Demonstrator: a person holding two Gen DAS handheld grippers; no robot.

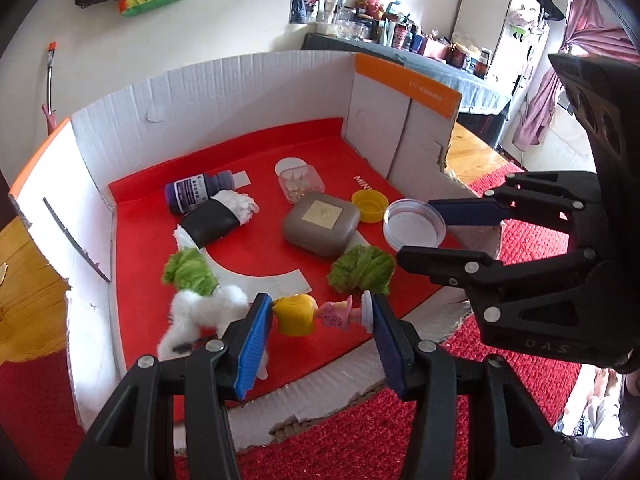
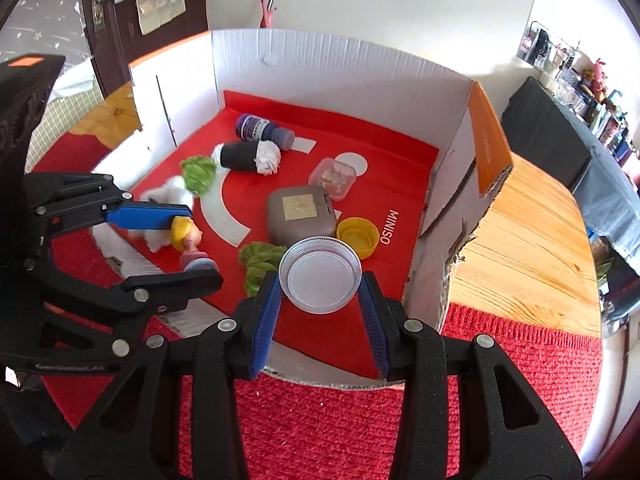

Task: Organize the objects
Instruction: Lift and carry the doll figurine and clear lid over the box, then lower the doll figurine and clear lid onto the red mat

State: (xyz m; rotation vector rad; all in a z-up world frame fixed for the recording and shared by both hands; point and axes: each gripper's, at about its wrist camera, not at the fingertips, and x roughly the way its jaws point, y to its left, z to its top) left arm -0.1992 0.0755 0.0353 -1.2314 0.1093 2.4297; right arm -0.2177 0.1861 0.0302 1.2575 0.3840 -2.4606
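The left gripper (image 1: 318, 316) has its blue-padded fingers (image 1: 256, 344) closed on a small toy figure (image 1: 308, 314) with yellow hair and a pink body, pinched end to end and held level just above the red liner (image 1: 360, 152) near the front edge of the cardboard box (image 1: 248, 80). The right gripper (image 2: 320, 280) clamps a clear round lid (image 2: 320, 274) by its rim, flat face to the camera, its fingers (image 2: 266, 320) pressing on either side.

Taking the grey soap-shaped case (image 1: 322, 224) in the middle of the box as the landmark: the lid hangs just to its right and nearer the front, the toy figure in front of it. A yellow cap (image 1: 370, 206) lies touching or almost touching the case's right side. A small clear container (image 1: 300, 182) sits behind it. Two green fuzzy pieces (image 1: 362, 268) lie in front, one to the left beside a white plush (image 1: 200, 312). A black-and-white plush roll (image 1: 218, 220) and a purple bottle (image 1: 198, 192) on its side lie to the left rear. The box stands on a worktop (image 2: 520, 240) with a red mat (image 2: 520, 360).
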